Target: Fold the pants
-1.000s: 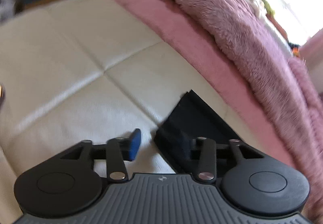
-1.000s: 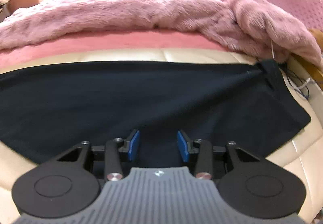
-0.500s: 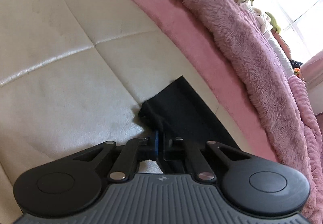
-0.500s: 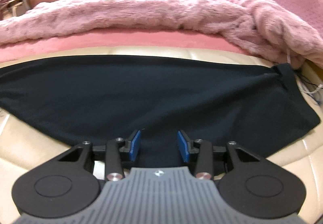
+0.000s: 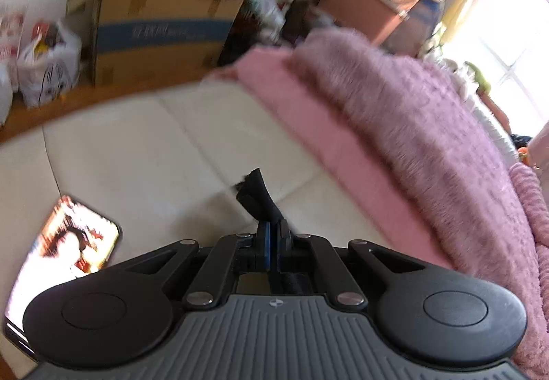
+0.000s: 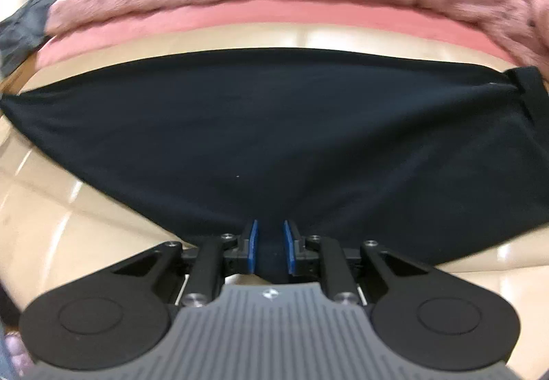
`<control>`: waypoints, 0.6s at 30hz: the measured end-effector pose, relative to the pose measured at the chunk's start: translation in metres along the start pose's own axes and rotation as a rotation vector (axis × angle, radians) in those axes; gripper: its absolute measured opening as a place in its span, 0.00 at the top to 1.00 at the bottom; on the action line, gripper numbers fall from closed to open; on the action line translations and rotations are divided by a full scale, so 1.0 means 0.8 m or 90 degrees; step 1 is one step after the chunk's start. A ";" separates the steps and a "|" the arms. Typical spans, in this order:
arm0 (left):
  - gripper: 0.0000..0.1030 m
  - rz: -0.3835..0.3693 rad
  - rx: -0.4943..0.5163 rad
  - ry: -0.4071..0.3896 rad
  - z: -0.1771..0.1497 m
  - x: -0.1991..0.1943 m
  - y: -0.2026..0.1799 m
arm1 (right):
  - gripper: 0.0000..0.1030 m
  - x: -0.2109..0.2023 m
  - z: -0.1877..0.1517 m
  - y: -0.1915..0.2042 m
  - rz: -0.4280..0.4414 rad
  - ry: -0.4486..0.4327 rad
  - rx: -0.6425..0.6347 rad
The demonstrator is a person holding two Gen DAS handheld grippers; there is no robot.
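Left tongs (image 5: pixel 271 242) pinch one corner of the black fabric pants (image 6: pixel 274 140); right tongs (image 6: pixel 271 251) are closing, the near hem between the pads. Pants lie flat on the cream quilted bed (image 5: pixel 137 157). Lift evenly once both grips hold.

The left tool (image 5: pixel 271 236) angles downward with its blue pads pressed together on dark cloth, while the right tool (image 6: pixel 271 244), tilted steeper, is closing around cloth.

Daylight from window (image 5: pixel 514 20), blown out; motion blur, fisheye warp at edges.
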State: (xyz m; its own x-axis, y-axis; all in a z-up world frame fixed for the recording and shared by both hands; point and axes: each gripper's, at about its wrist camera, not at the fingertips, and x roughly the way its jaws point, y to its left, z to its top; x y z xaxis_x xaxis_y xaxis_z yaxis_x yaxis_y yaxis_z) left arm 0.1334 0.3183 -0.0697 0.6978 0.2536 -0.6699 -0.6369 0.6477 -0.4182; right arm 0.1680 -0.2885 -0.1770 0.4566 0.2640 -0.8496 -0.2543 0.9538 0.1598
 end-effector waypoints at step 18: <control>0.98 -0.232 0.420 -0.018 -0.204 -0.090 -0.333 | 0.84 -0.071 -0.011 -0.046 0.023 -0.097 0.144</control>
State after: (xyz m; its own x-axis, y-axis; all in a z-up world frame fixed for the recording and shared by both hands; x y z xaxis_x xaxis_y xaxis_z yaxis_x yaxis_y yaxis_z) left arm 0.1997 0.0105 -0.0102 0.8406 -0.0467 -0.5396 -0.0414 0.9878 -0.1500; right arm 0.1439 -0.3398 -0.1388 0.5776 0.3001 -0.7592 -0.0837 0.9469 0.3105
